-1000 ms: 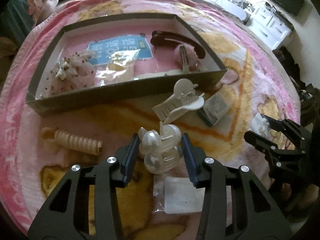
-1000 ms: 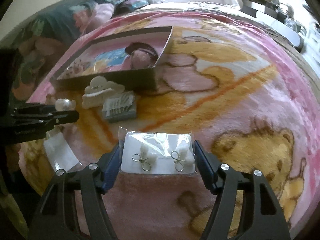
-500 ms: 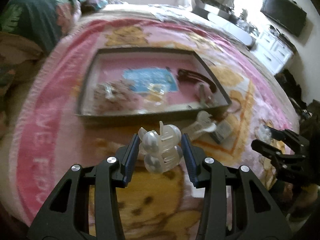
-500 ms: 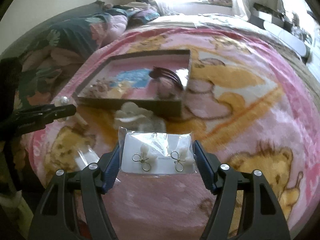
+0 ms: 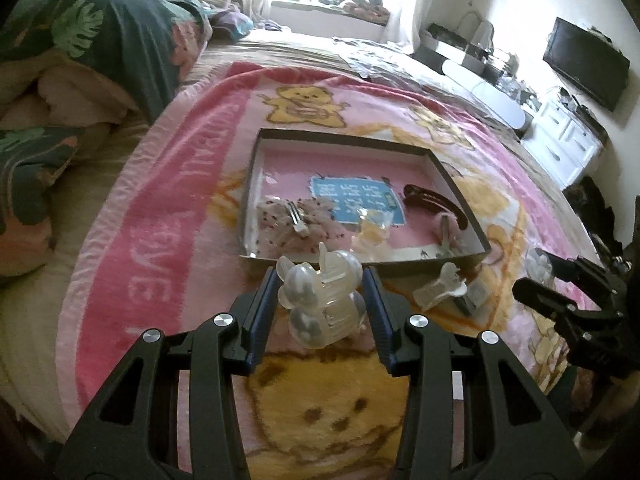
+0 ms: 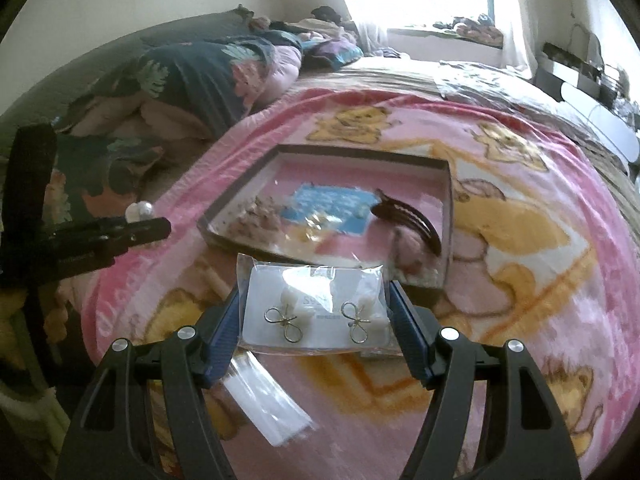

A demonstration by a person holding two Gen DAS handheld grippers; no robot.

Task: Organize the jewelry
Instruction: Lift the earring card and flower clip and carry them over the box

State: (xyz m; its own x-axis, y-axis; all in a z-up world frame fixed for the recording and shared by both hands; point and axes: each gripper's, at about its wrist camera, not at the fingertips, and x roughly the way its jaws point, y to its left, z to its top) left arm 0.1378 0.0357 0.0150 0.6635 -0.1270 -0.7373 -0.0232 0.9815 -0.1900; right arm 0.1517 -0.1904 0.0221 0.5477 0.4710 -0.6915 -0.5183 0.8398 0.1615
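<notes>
My left gripper (image 5: 320, 304) clamps the hair claw (image 5: 322, 300), my right gripper (image 6: 314, 318) the earring packet (image 6: 316, 308); the tray (image 5: 460, 258) lies ahead, below both fingertips, about equally near.

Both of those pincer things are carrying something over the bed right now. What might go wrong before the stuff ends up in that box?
1. The left gripper pinches a bumpy, glossy pearl hair claw; it might twist or pop out.
2. The right gripper holds the earring packet only by its slippery plastic edges, so it may slide loose.
3. The box already holds a dark hair clip and small bags, so a drop may land on them.
</notes>
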